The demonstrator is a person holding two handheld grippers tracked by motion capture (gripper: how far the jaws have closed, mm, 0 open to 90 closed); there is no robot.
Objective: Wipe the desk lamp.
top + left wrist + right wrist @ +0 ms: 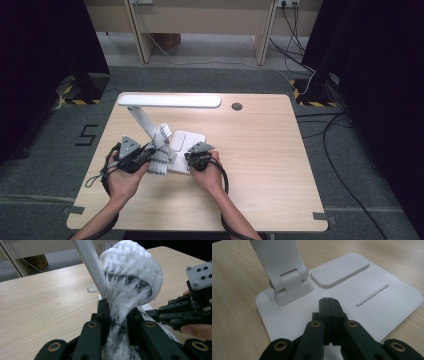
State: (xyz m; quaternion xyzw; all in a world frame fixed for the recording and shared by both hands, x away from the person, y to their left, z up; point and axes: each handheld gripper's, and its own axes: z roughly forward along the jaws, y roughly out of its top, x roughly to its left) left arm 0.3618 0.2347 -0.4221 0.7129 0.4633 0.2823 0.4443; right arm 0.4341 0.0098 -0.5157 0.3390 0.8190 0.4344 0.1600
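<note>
A white desk lamp stands mid-table, with its flat base (186, 142), slanted arm (142, 120) and long head (169, 101). A white knitted cloth with a black pattern (159, 152) hangs bunched against the arm. My left gripper (149, 156) is shut on this cloth (132, 277), which bulges above the jaws beside the lamp arm (92, 265). My right gripper (195, 157) is shut with nothing between its jaws. Its tips (329, 302) sit low over the lamp base (387, 302), just in front of the arm's hinge (289, 282).
The wooden table (260, 150) has a cable hole (237, 106) at the back. The lamp base carries a ribbed pad (339, 268) and a thin raised bar (372, 295). Desk legs and cables (295, 35) lie on the floor behind. My right gripper (192, 307) shows beside the cloth.
</note>
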